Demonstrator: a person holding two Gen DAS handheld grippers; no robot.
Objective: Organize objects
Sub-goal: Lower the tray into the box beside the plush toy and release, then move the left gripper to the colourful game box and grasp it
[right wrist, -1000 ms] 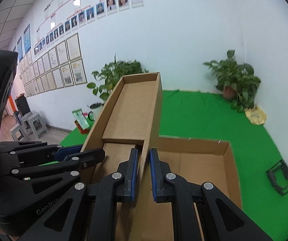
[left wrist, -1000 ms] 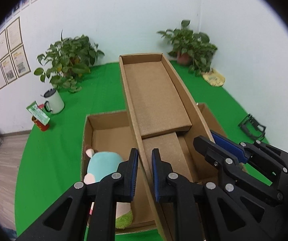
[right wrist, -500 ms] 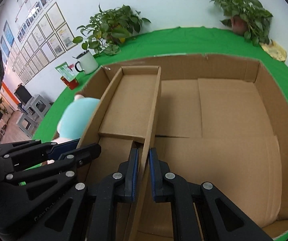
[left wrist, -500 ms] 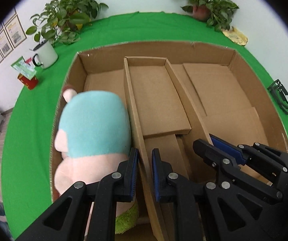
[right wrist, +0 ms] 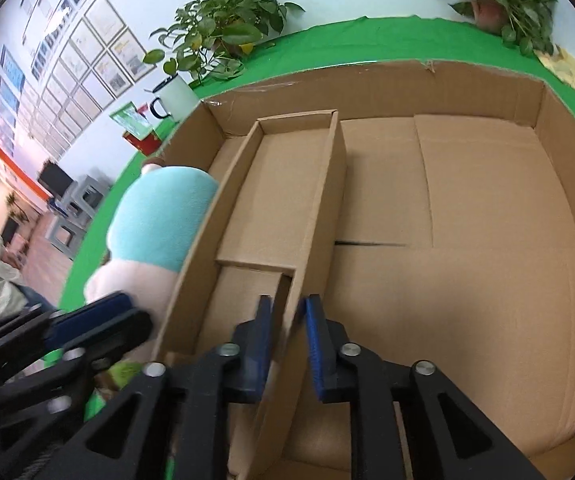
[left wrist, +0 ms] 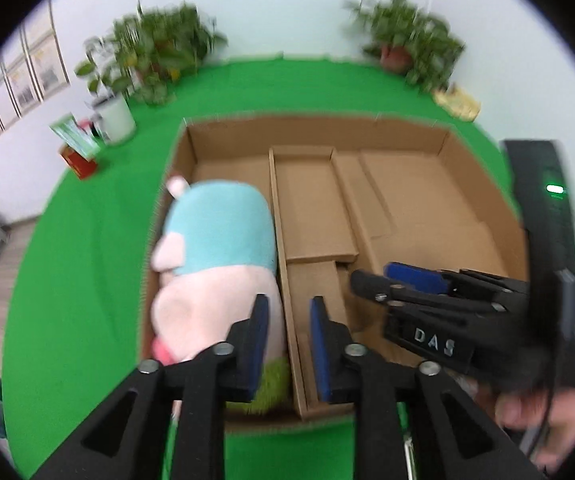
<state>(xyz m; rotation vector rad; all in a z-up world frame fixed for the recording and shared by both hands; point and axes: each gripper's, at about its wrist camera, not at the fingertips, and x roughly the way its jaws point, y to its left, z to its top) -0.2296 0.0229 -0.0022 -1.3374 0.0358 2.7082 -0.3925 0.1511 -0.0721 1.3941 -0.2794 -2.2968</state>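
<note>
Both sets of fingers have just been opening: the left gripper (left wrist: 286, 344) now stands with its blue pads either side of the left wall of the narrow cardboard tray (left wrist: 311, 216), a clear gap showing, nothing pinched, and the right gripper (right wrist: 287, 344) is the same story on the tray's right wall, which runs up between its fingers (right wrist: 314, 344) without either pad pressing on it. So the tray is released (it sits down inside the big cardboard box (right wrist: 559, 120), long side running away from us, near the left end). Squeezed between the tray and the box's left wall lies a plush toy (left wrist: 219, 248), turquoise top, pink body, touching the tray's side. To the tray's right the box floor is bare cardboard. The box rests on a green surface (left wrist: 87, 264); beyond it a white mug (left wrist: 114, 114), a small red carton (left wrist: 81, 160) and two potted plants (left wrist: 155, 52) against the wall.
</note>
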